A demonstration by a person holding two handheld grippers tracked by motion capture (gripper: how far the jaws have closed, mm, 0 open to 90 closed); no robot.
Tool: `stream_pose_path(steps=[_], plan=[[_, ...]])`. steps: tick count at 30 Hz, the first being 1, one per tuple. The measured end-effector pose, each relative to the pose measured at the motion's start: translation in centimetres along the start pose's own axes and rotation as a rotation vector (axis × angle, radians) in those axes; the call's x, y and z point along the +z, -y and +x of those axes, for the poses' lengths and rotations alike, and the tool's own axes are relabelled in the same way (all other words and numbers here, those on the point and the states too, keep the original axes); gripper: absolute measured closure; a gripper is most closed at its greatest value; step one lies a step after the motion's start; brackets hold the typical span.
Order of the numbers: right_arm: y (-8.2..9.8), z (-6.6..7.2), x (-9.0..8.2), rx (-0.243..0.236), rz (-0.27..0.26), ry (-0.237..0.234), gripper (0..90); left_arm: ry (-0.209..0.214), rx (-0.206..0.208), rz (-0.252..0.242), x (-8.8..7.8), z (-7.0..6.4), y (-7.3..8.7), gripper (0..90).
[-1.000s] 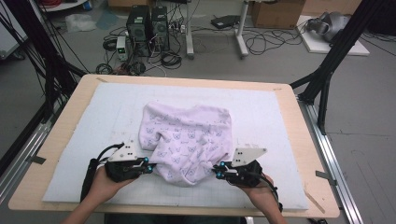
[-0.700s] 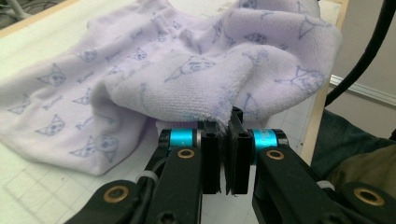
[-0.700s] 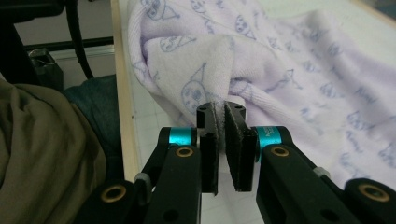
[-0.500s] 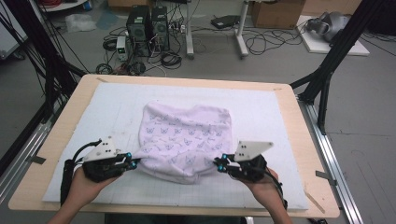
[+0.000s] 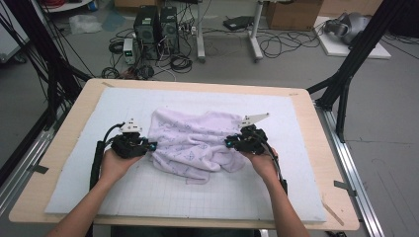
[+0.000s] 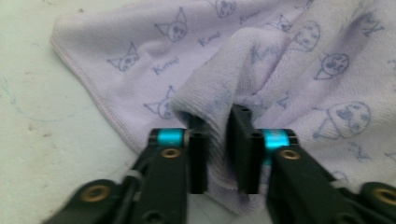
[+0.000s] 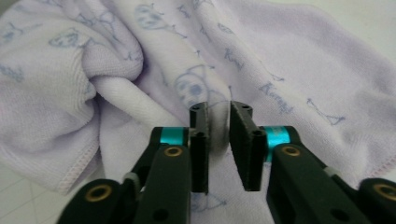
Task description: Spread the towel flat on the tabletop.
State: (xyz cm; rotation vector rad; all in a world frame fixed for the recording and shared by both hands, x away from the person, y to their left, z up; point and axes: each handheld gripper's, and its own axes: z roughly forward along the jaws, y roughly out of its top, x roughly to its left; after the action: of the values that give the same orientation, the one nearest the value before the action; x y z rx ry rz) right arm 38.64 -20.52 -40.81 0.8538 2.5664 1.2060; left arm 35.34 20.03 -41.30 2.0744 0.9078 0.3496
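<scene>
Moved up the table [image 5: 69,148] from its near edge since the earlier frames, both hands and the lavender towel [image 5: 195,143] with them; towel now bunched into a narrower, crumpled heap on the white mat [image 5: 148,197]. Left claw [image 6: 218,140] at the towel's left edge, jaws just eased apart, a raised fold of cloth standing loosely between them. Right claw [image 7: 218,135] at the towel's right edge, jaws likewise just widened, a ridge of printed cloth in the gap, pads apparently not pressing. Towel lying mid-table between the two claws, touching both.
</scene>
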Motion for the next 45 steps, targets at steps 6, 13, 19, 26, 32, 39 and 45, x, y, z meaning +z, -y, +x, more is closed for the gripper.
stream_pose_path(steps=[6,13,19,26,32,39,45], plan=[[0.1,2.3,-3.2,-0.093,-0.089,-0.003,74.0,-0.009,0.02,-0.061,-2.9,-0.6,0.1,61.6],[0.9,6.3,-4.0,-0.203,-0.095,-0.097,66.1,0.042,0.067,-0.087,-3.9,-3.1,1.8,57.3],[2.1,7.4,-1.0,-0.224,-0.022,-0.153,60.9,0.111,0.131,0.0,-0.9,-5.2,2.7,57.4],[2.5,7.1,1.3,-0.216,0.05,-0.145,65.5,0.122,0.177,0.057,2.1,-5.8,2.6,67.6],[2.6,6.9,1.8,-0.209,0.046,-0.158,82.1,0.13,0.188,0.054,1.5,-5.9,2.4,84.5],[2.4,7.9,-1.0,-0.23,-0.014,-0.158,84.3,0.113,0.183,-0.025,-2.3,-5.3,1.8,85.6],[2.0,9.3,-3.1,-0.248,-0.079,-0.179,84.6,0.096,0.191,-0.096,-6.3,-5.2,1.0,85.8]])
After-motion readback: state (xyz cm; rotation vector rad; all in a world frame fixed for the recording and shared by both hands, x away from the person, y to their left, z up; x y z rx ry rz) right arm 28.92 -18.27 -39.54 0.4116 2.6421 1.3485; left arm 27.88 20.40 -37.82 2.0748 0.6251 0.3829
